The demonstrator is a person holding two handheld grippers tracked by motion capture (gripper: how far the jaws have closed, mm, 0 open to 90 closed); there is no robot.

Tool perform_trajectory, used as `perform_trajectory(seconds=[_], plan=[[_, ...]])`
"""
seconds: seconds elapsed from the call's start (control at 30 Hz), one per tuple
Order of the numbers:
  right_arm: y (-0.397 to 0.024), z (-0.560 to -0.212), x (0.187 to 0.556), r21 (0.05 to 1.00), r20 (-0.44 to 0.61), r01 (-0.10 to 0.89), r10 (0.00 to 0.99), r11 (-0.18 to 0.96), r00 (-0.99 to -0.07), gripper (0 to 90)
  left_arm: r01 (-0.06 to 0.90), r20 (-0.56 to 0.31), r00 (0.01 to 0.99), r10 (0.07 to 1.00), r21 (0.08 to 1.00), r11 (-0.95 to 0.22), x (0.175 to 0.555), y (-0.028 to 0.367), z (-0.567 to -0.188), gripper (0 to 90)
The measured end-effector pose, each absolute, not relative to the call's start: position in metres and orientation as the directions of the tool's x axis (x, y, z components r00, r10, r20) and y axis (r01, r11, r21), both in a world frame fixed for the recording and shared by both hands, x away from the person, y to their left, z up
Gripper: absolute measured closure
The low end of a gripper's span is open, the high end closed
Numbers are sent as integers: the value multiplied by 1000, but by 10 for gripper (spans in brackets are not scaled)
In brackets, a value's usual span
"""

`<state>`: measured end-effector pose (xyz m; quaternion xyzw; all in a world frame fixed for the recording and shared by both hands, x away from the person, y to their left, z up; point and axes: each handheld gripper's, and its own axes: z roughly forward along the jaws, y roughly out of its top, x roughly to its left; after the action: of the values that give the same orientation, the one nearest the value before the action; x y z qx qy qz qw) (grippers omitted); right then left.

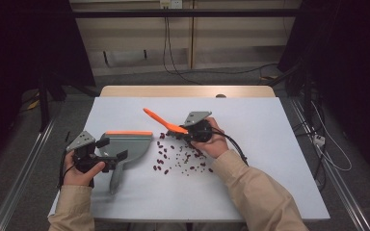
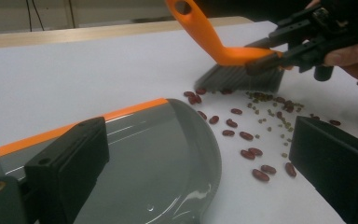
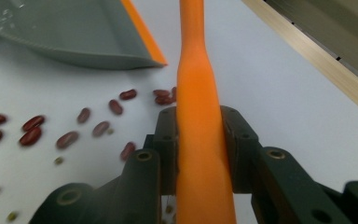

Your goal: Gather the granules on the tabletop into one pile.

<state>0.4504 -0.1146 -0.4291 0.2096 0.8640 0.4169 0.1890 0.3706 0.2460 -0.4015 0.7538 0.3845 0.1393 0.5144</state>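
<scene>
A desk (image 1: 270,159) with a pale, blue-white top stands in a dim room, its light wooden far edge showing beyond the covering. Behind it runs a beige wall with dangling black cables (image 1: 169,43); the floor is grey, and dark equipment frames both sides.

A person in tan sleeves works from the near edge. The right tongs (image 1: 189,131) are clamped tight on the handle of an orange brush (image 1: 164,123); in the right gripper view the orange handle sits squeezed between the two black jaws. The brush's dark bristles (image 2: 240,77) rest on the desk at the far edge of a scatter of red beans (image 1: 178,159) and small greenish seeds (image 2: 272,119), spread near the desk's middle.

Left of the beans lies a grey dustpan (image 1: 130,144) with an orange lip, flat on the desk. The left tongs (image 1: 110,153) sit over the pan where its handle begins, one jaw on either side; whether they press on it I cannot tell.
</scene>
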Motion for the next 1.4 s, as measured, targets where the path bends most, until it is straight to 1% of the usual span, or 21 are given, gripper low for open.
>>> perform_trajectory(seconds=[0.07, 0.23, 0.3, 0.37, 0.6, 0.7, 0.77, 0.93, 1.03, 1.07, 1.13, 1.4], plan=[[-117, -428, 444, 802, -137, 210, 513, 560, -847, 712, 432, -183, 670, 719, 884, -177, 370, 245, -401, 46], [-120, -426, 431, 791, -151, 192, 490, 580, -858, 713, 427, -176, 672, 719, 885, -182, 369, 244, -400, 46], [-120, -425, 429, 794, -139, 198, 490, 574, -860, 713, 428, -177, 671, 720, 886, -181, 369, 243, -400, 47], [-121, -422, 429, 799, -150, 193, 498, 570, -854, 713, 427, -176, 674, 718, 885, -184, 369, 243, -400, 46], [-116, -413, 444, 845, -100, 222, 552, 486, -828, 713, 432, -179, 674, 717, 883, -186, 371, 243, -401, 46], [-104, -412, 455, 848, -109, 217, 560, 483, -821, 713, 435, -185, 673, 716, 882, -180, 372, 243, -401, 46], [-95, -412, 461, 845, -96, 228, 558, 483, -824, 713, 434, -184, 674, 715, 882, -182, 372, 243, -402, 46], [-73, -417, 478, 827, -110, 227, 545, 514, -832, 713, 437, -187, 671, 717, 882, -178, 373, 246, -402, 46], [-68, -421, 484, 807, -92, 252, 536, 534, -839, 713, 437, -189, 670, 718, 882, -175, 373, 247, -402, 46], [-68, -423, 484, 791, -106, 251, 529, 558, -842, 713, 436, -188, 671, 717, 883, -176, 373, 247, -402, 46], [-70, -423, 483, 788, -84, 261, 518, 557, -851, 714, 435, -187, 671, 718, 883, -176, 373, 247, -402, 46], [-87, -420, 462, 773, -71, 242, 458, 586, -886, 713, 432, -182, 669, 721, 885, -177, 372, 246, -401, 46]])
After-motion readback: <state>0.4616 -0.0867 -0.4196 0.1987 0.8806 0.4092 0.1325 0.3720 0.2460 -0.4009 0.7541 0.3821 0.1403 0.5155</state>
